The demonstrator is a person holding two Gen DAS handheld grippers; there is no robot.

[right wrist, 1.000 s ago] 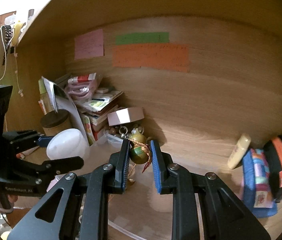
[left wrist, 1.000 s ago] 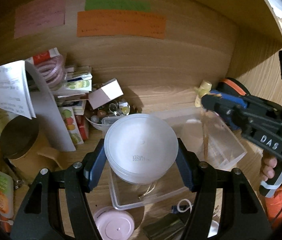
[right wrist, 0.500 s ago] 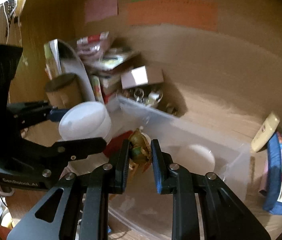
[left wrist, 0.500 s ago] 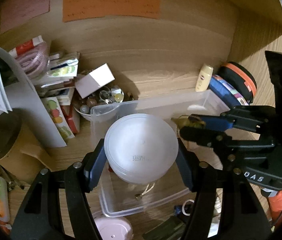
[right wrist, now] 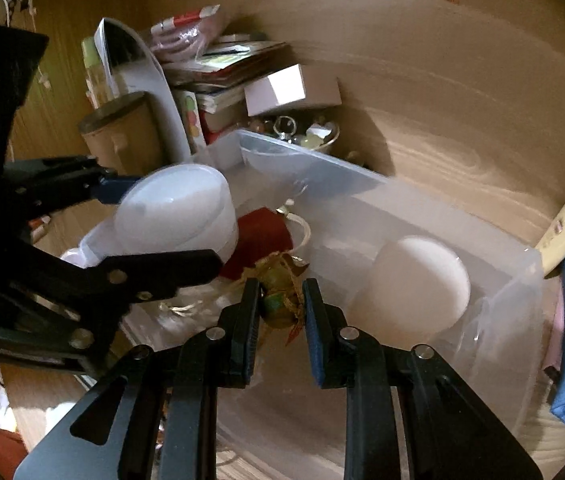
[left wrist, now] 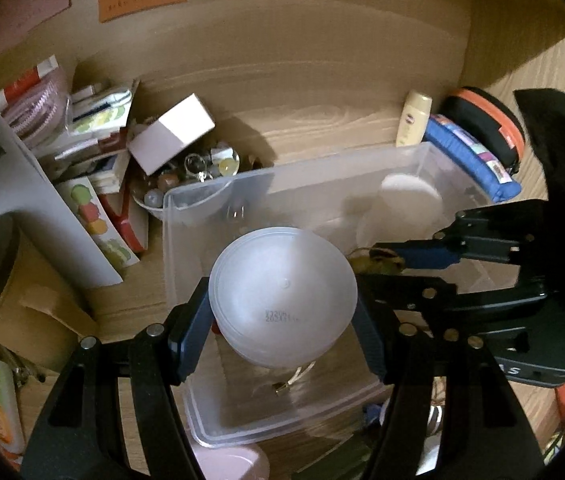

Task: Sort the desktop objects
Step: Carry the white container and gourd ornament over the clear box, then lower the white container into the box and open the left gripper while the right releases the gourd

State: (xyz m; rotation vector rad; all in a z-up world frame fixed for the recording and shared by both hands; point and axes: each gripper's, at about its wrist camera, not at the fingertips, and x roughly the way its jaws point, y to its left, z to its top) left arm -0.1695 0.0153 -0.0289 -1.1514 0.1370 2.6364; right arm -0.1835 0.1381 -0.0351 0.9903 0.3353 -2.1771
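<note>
My right gripper (right wrist: 280, 307) pinches a small green-gold bauble (right wrist: 278, 300) in its jaws and my left gripper (left wrist: 280, 328) clamps a white round tub (left wrist: 282, 296), both poised over the clear plastic bin (left wrist: 202, 208) on the surface, ready for dropping in.

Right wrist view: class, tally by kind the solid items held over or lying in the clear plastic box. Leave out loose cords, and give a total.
White round tubs: 2 (held tub, lying tub)
Red pouch: 1
Green-gold ornament: 1
Total: 4
</note>
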